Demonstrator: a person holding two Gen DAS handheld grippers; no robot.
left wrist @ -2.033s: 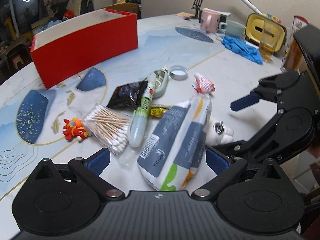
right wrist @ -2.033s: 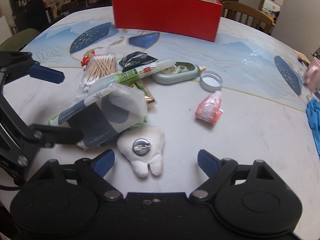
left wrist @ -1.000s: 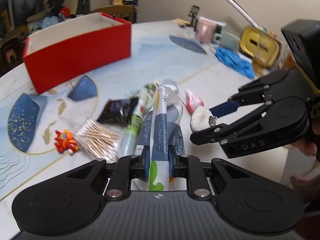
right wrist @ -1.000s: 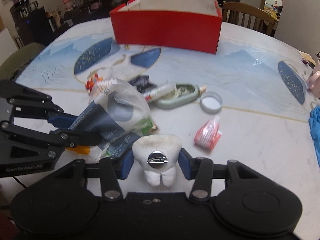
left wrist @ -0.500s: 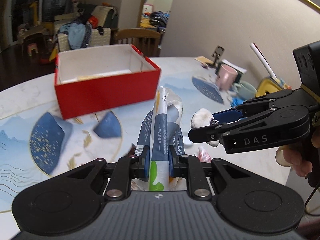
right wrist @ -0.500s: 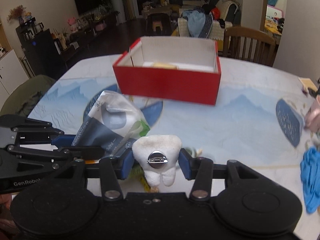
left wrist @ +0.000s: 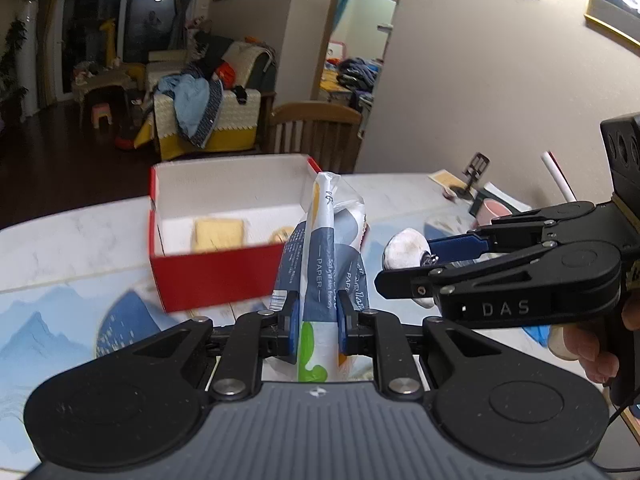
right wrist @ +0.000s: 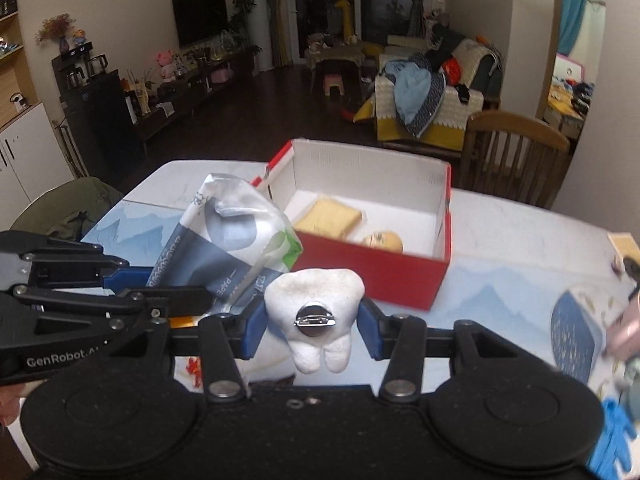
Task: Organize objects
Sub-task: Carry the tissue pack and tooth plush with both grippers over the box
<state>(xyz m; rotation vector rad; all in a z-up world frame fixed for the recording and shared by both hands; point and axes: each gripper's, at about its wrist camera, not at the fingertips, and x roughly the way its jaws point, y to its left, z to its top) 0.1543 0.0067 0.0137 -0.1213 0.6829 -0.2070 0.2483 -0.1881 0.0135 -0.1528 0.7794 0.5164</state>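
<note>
Left gripper (left wrist: pixel 318 330): its blue-padded fingers (left wrist: pixel 291 330) are pinching the lower part of a soft plastic tissue pack printed in navy, white and green (left wrist: pixel 320 264), pads pressing both sides; the pack is standing up from the grip toward 12 o'clock in the left wrist view.
Tissue pack, other view: in the right wrist view it is showing at 10 o'clock, crumpled at its top, hanging in the air above the counter (right wrist: pixel 520 248) and overlapping the near left corner of the box.
Right gripper (right wrist: pixel 312 330): its fingers (right wrist: pixel 254 330) are squeezing a white tooth-shaped plush with a round metal clip on its front (right wrist: pixel 316 308), 1 pad on each side, the 2 roots pointing down toward 6 o'clock.
Plush, other view: in the left wrist view it is sitting at 3 o'clock, between the right gripper's black fingers, just beside the tissue pack.
Red cardboard box with a white inside (right wrist: pixel 372 236): it is standing open on the counter at 12 o'clock of both views, beyond both held things.
Box contents: a flat yellow rectangular pad (right wrist: pixel 328 216) is lying toward the left of the box floor, and a small round yellowish object (right wrist: pixel 384 240), too blurred to identify, is lying near the front wall.
Person: fingers of a hand (left wrist: pixel 592 344) are wrapping the right gripper's handle at 4 o'clock in the left wrist view.
Counter edge: a blue glove (right wrist: pixel 612 444) is lying at 4 o'clock in the right wrist view.
</note>
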